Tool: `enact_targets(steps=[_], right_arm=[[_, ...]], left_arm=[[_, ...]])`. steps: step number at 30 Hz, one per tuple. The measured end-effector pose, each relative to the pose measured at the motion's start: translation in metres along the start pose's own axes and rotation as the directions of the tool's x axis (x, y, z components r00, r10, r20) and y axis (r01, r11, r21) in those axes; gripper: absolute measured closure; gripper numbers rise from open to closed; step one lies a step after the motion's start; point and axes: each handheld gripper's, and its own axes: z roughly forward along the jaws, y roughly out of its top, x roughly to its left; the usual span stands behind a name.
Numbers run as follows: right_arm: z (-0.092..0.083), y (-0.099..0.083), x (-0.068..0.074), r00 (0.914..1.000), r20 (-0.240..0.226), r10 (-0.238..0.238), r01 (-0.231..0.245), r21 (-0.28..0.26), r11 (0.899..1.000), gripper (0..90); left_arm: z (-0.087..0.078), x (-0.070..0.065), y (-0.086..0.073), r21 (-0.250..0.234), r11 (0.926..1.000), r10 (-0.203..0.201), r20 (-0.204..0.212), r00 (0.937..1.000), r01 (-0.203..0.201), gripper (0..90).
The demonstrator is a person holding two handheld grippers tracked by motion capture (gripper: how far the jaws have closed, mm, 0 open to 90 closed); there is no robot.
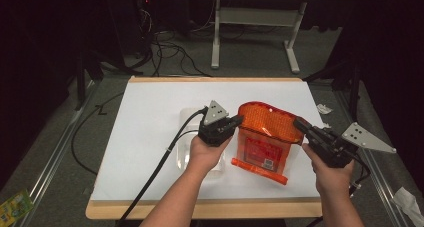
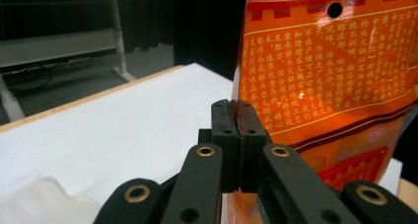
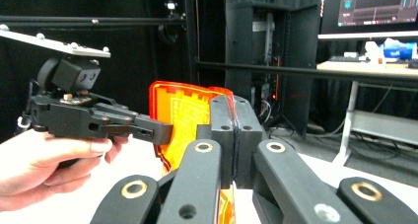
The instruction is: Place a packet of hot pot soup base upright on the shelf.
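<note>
Forearms come in from the bottom edge of the high view, each hand carrying a gripper. At about 7 o'clock from the counter's middle, the left gripper (image 1: 237,120) has its jaws pinched tight on the left edge of an orange snack bag (image 1: 262,137); the left gripper view shows the 2 black jaws pressed together with the bag's edge caught between them, its gold lettering and round hang hole (image 2: 334,9) rising behind. At about 4 o'clock, the right gripper (image 1: 299,123) has its jaws clamped on the bag's right edge; in the right gripper view those jaws meet around the orange foil. Held between both grippers, the bag is lifted at its top end, while its lower sealed strip lies toward 6 o'clock on the white counter (image 1: 150,107). A clear plastic tray (image 1: 186,118) rests on the counter under the left hand (image 1: 205,154), at the bag's 9 o'clock.
</note>
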Motion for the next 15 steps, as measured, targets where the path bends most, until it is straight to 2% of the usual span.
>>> enact_targets(steps=[3, 6, 7, 8, 9, 10, 11, 15], right_arm=[[-0.001, -0.007, -0.002, 0.9998, 0.019, -0.006, 0.005, 0.031, 0.999, 89.3], [-0.005, -0.013, -0.006, 0.9996, 0.021, 0.017, -0.018, 0.051, 0.999, 83.9], [-0.007, -0.014, -0.008, 0.9995, 0.023, 0.023, -0.024, 0.061, 0.998, 79.7], [-0.008, -0.016, -0.011, 0.999, 0.016, 0.041, -0.042, 0.078, 0.996, 67.6], [-0.008, -0.016, -0.011, 0.999, 0.016, 0.041, -0.042, 0.078, 0.996, 67.6], [-0.009, -0.02, -0.014, 0.9979, 0.003, 0.064, -0.064, 0.108, 0.992, 55.5], [-0.009, -0.02, -0.014, 0.9979, 0.003, 0.064, -0.064, 0.108, 0.992, 55.5], [-0.008, -0.034, -0.018, 0.9974, -0.015, 0.071, -0.067, 0.169, 0.983, 39.1]], left_arm=[[0.002, -0.002, -0.005, 0.013, 0.9998, 0.016, 0.0, 0.9999, -0.016, 89.8], [0.003, -0.005, -0.007, 0.01, 0.9996, 0.025, 0.009, 0.9996, -0.025, 89.8], [0.004, -0.006, -0.007, 0.01, 0.9996, 0.027, 0.01, 0.9996, -0.027, 89.8], [0.005, -0.007, -0.006, 0.011, 0.9995, 0.029, 0.013, 0.9995, -0.029, 89.7], [0.005, -0.008, -0.006, 0.012, 0.9994, 0.033, 0.015, 0.9994, -0.033, 89.7], [0.006, -0.009, -0.006, 0.015, 0.9991, 0.039, 0.017, 0.9991, -0.039, 89.7], [0.006, -0.009, -0.006, 0.015, 0.9991, 0.039, 0.017, 0.9991, -0.039, 89.7], [0.006, -0.01, -0.006, 0.018, 0.9989, 0.043, 0.019, 0.9989, -0.043, 89.5]])
